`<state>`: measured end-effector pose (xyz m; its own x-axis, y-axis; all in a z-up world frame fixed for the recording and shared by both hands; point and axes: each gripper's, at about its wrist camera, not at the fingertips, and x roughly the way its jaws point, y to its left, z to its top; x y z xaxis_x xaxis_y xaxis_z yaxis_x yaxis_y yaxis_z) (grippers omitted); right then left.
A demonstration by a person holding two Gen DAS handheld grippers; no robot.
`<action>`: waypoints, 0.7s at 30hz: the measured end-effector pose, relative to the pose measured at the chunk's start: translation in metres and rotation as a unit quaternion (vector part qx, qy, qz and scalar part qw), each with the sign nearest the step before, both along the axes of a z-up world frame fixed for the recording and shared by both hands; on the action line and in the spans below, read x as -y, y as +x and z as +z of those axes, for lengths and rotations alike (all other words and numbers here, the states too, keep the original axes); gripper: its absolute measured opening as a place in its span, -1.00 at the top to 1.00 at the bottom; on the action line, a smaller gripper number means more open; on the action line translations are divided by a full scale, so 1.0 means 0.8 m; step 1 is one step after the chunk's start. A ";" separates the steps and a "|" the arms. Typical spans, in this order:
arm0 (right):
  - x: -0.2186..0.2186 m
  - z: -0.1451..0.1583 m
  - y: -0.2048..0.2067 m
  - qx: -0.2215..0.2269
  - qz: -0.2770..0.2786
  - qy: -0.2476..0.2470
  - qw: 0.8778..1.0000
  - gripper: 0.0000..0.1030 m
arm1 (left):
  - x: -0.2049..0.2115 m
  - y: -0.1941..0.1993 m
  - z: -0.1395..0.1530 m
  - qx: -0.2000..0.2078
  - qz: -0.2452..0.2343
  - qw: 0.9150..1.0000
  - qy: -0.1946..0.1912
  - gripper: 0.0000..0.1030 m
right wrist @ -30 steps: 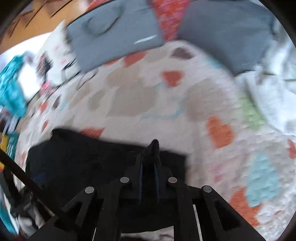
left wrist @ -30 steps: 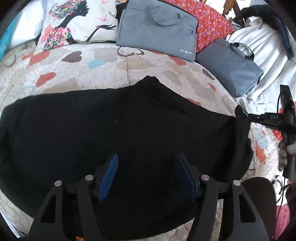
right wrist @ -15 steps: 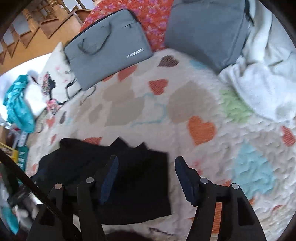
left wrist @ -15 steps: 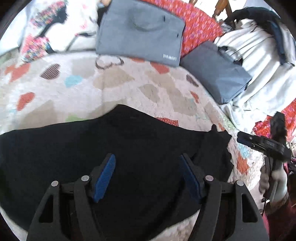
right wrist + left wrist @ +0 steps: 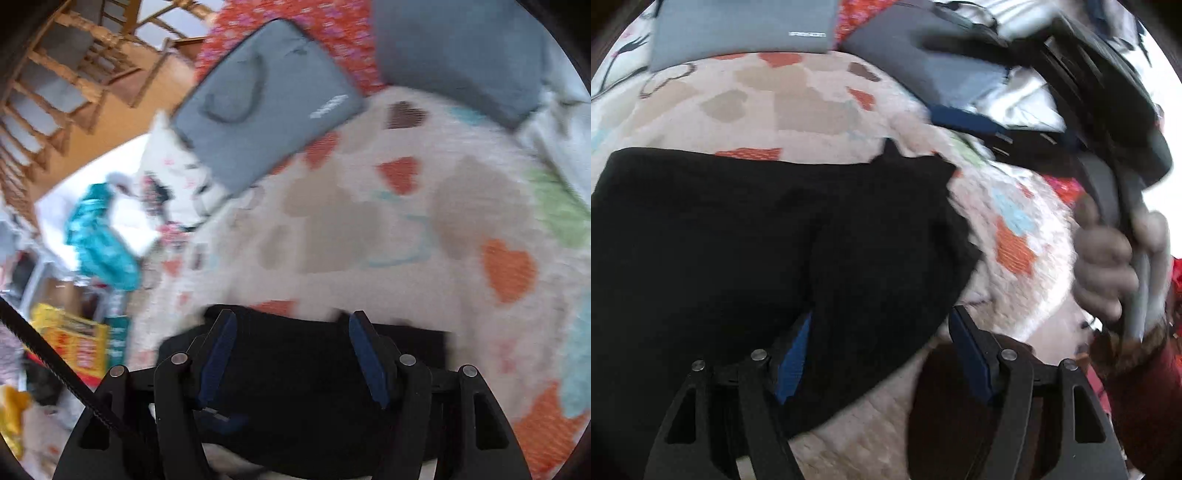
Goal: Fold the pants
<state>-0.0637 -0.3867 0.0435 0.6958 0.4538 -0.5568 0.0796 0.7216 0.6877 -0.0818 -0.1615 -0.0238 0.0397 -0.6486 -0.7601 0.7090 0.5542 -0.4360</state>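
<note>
The black pants (image 5: 757, 236) lie flat and folded on the heart-patterned quilt (image 5: 798, 99). My left gripper (image 5: 882, 325) is open and empty, low over their right near edge. The right gripper's body shows blurred in the left wrist view, held in a hand (image 5: 1108, 266) to the right of the pants. In the right wrist view my right gripper (image 5: 290, 325) is open and empty above the pants (image 5: 314, 387), which fill the lower middle.
Two grey laptop bags (image 5: 742, 29) (image 5: 923, 62) lie at the far side of the quilt, also in the right wrist view (image 5: 266, 110) (image 5: 461, 55). White bedding (image 5: 1027, 96) is at right. A teal cloth (image 5: 99, 243) and a printed pillow (image 5: 173, 184) lie at left.
My right gripper opened and let go of the pants corner, then pulled back and upward. My left gripper moved right along the pants toward their right edge. Both views are blurred by motion.
</note>
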 end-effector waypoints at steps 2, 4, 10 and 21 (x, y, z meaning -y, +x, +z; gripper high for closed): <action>-0.022 -0.006 0.023 -0.015 0.038 0.012 0.999 -0.37 | -0.005 -0.010 0.002 -0.021 -0.025 0.999 -0.011 -0.37; -0.043 -0.023 0.043 -0.059 0.056 -0.029 0.996 -0.37 | -0.013 -0.024 0.009 -0.025 -0.052 0.998 -0.016 -0.37; -0.062 -0.059 0.026 -0.158 0.075 -0.147 0.973 -0.02 | -0.072 0.015 0.047 0.022 0.015 1.000 -0.010 -0.37; -0.022 -0.083 -0.068 -0.195 0.031 -0.194 0.961 -0.05 | -0.078 0.187 0.013 0.038 0.174 0.981 0.074 -0.37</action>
